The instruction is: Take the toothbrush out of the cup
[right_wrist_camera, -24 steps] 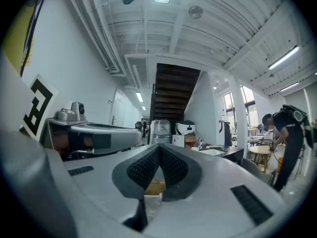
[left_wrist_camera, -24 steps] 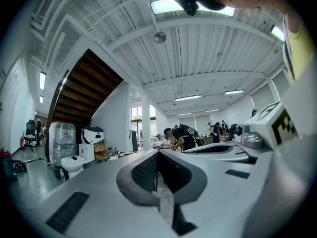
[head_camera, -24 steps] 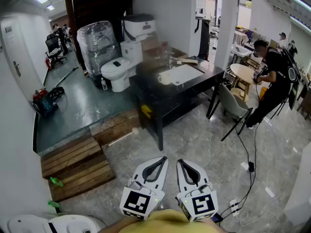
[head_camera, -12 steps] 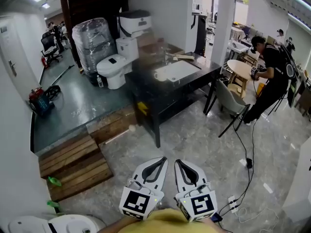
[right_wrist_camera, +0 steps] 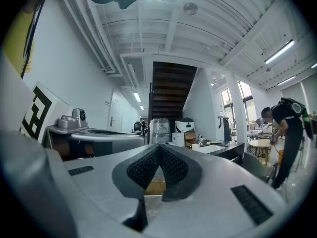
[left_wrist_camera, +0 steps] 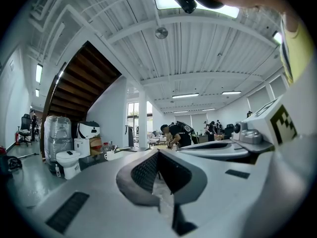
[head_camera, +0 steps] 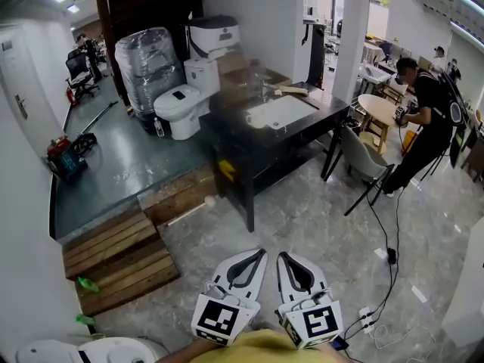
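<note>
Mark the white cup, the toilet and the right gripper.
white cup [head_camera: 255, 120]: head view, on its side wall.
toilet [head_camera: 171, 106]: head view, on the closed lid.
right gripper [head_camera: 283, 255]: head view, at the tips of its shut jaws.

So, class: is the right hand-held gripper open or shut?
Shut: in its own view the right hand-held gripper has its jaw tips meeting, nothing between them.

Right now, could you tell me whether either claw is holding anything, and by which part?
Nothing is held: the left claw and the right claw are both shut and empty.
</note>
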`<state>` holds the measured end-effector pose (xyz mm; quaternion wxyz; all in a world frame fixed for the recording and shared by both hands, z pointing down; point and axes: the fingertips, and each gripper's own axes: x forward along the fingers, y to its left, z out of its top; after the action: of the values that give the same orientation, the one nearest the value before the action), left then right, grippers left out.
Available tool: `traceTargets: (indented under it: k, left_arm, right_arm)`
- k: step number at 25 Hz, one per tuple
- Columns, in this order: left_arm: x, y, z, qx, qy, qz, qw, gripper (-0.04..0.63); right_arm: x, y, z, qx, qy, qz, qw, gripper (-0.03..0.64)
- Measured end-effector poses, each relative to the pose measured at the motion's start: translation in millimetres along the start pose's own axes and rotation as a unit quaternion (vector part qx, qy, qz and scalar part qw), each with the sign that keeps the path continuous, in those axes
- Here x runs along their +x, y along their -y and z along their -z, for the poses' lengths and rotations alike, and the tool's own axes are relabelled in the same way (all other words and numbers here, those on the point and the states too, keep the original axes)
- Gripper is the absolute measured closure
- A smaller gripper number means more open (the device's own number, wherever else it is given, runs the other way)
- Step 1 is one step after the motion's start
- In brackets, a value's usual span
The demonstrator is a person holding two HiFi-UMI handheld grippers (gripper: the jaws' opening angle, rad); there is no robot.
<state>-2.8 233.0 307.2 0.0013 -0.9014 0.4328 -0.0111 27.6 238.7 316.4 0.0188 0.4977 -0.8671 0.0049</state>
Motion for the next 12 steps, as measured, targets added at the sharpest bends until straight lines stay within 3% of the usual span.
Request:
traceTargets:
  k: [8,12]
  left_arm:
    - [-5,-12,7,-0.003,-0.012,0.012,0.9998,0.586]
    - [-1,-20,5,-0.002,-0.001,0.019,0.9998,0.586]
  right_arm:
    - [11,-11,3,0.012,0.009,0.008,1.0,0.601]
    - [16,-12,7,0.008,-0.012,0.006,1.0,0.601]
